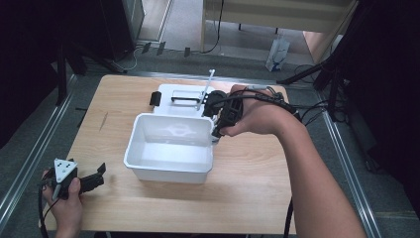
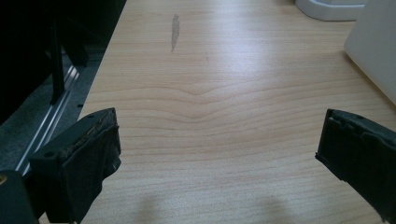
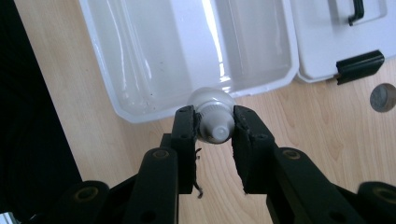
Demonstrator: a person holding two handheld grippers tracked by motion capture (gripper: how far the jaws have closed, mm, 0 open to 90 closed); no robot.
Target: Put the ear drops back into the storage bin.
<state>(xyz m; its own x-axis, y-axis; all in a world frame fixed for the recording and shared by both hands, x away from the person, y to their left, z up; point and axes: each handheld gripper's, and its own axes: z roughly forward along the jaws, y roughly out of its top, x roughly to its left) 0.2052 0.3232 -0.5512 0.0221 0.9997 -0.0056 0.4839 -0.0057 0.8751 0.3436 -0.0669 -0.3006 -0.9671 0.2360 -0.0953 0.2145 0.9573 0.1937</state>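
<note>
Wood-grain table [image 1: 247,198] over grey carpet bears a white bin [image 1: 171,171]. Beside it, right gripper [image 3: 214,128] clenches a white bottle [image 3: 212,112]; left gripper [image 2: 217,149] gapes, released.

Room light: bright over the pale wooden table [image 1: 247,198], surroundings black at both sides.
Glare: white streaks on the glossy white plastic tub [image 3: 140,60]; sheen on the wood grain.
Shadows: soft, faint, under the tub.
Sharpness: high view slightly soft; nearest black jaws blurred.
</note>
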